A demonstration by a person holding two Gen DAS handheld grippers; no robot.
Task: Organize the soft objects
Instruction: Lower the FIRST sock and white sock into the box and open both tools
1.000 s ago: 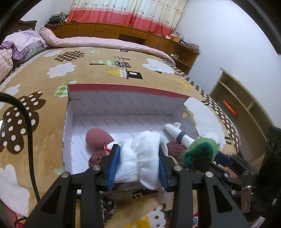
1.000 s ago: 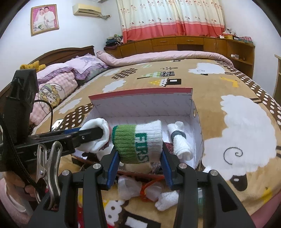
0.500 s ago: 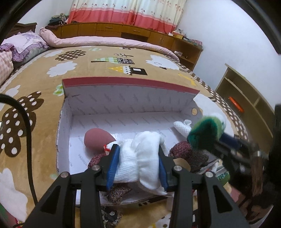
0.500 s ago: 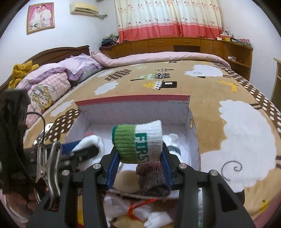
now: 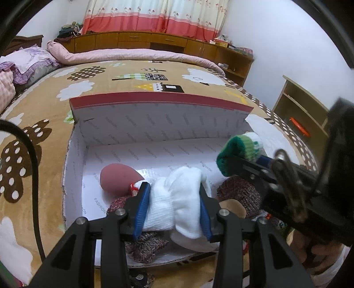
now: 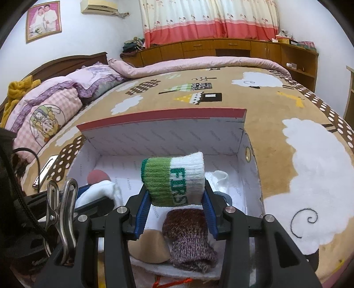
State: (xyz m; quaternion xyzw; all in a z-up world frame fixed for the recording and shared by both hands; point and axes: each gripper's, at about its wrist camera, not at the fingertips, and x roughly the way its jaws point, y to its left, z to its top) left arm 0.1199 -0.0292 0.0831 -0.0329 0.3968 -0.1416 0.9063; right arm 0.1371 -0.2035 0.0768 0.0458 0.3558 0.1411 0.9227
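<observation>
Left gripper [image 5: 174, 208]: blue pads pinching a rolled white sock [image 5: 177, 206], held over the open white box [image 5: 154, 130] on the bed blanket [image 5: 44, 110].
Right gripper [image 6: 174, 206]: pads clamped on a green-and-white sock roll [image 6: 174, 177] lettered "FIRST", also above the box.
Box contents: a pink egg-shaped sponge [image 5: 117, 179] near the left wall; maroon knitted socks [image 6: 188, 239] and a tan piece [image 6: 150, 246] directly beneath the grippers; another white sock [image 6: 218, 179] by the right wall.
Surroundings: pillows [image 6: 44, 117], wooden cabinets [image 6: 221, 48], curtain [image 6: 208, 17].
</observation>
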